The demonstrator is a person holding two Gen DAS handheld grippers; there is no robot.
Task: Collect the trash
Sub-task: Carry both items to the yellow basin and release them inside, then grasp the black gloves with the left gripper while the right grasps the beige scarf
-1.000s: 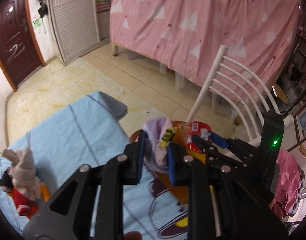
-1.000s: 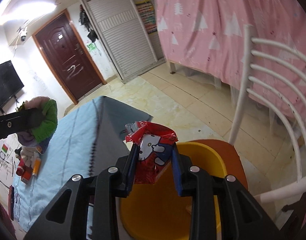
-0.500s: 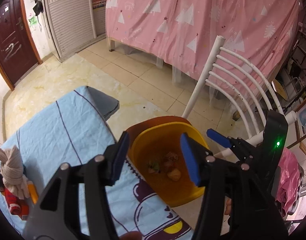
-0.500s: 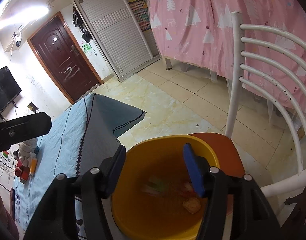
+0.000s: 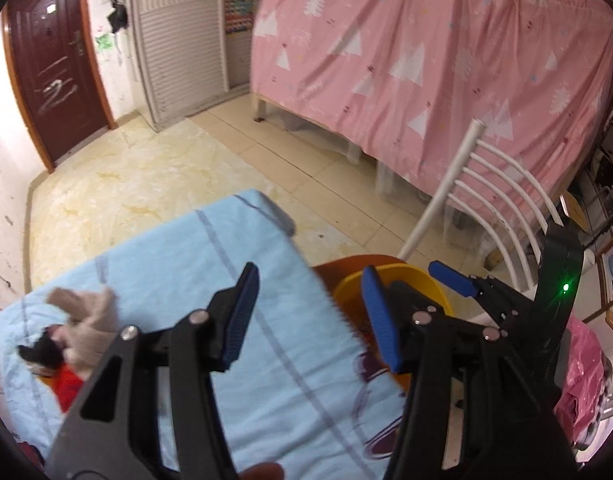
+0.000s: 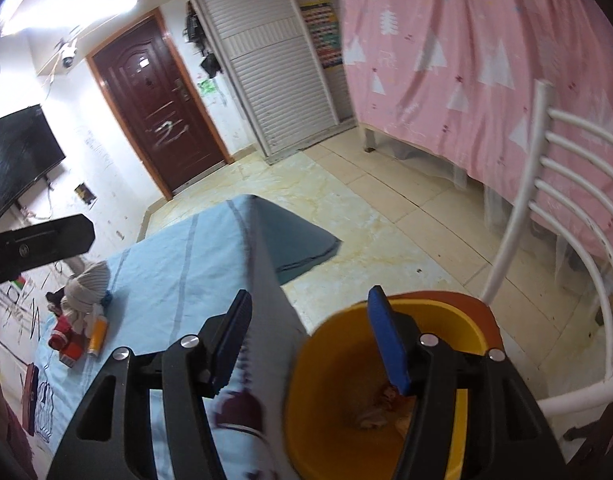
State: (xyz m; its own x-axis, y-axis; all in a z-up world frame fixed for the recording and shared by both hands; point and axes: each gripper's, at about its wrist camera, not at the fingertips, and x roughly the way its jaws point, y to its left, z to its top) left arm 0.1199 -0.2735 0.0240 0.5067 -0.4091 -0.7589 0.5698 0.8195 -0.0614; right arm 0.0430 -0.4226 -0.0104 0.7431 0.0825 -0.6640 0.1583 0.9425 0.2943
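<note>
- The left gripper (image 5: 310,316) is seen with its jaws wide apart and nothing between them; it is held above the light blue cloth (image 5: 194,264) that covers the table.
- The right gripper (image 6: 310,336) is also seen with its jaws wide apart and empty, partly above the yellow bucket (image 6: 338,364), which is placed on the orange seat of the white chair (image 6: 546,216) just beside the table edge.
- Some trash (image 6: 380,404) is seen at the bottom of the bucket, so the collected pieces are judged to be already inside; what each piece is cannot be told because of blur.
- A small pile of items (image 6: 80,312) is left on the far part of the cloth: a beige knitted thing, a red object, an orange tube. Whether these are trash cannot be decided from the views.
- A risk is judged here: if a gripper is lowered carelessly, the bucket rim can be hit and the bucket can be pushed off the seat, because it stands close to the seat edge.
- The loose cloth can be caught by a finger and pulled, and the pile can then be dragged.
- Soft items can be squeezed out sideways if they are gripped off centre.
- No brand or label can be read; the colourful chart (image 6: 324,32) on the far wall and the white scribbles on the door (image 6: 162,108) are too blurred.
</note>
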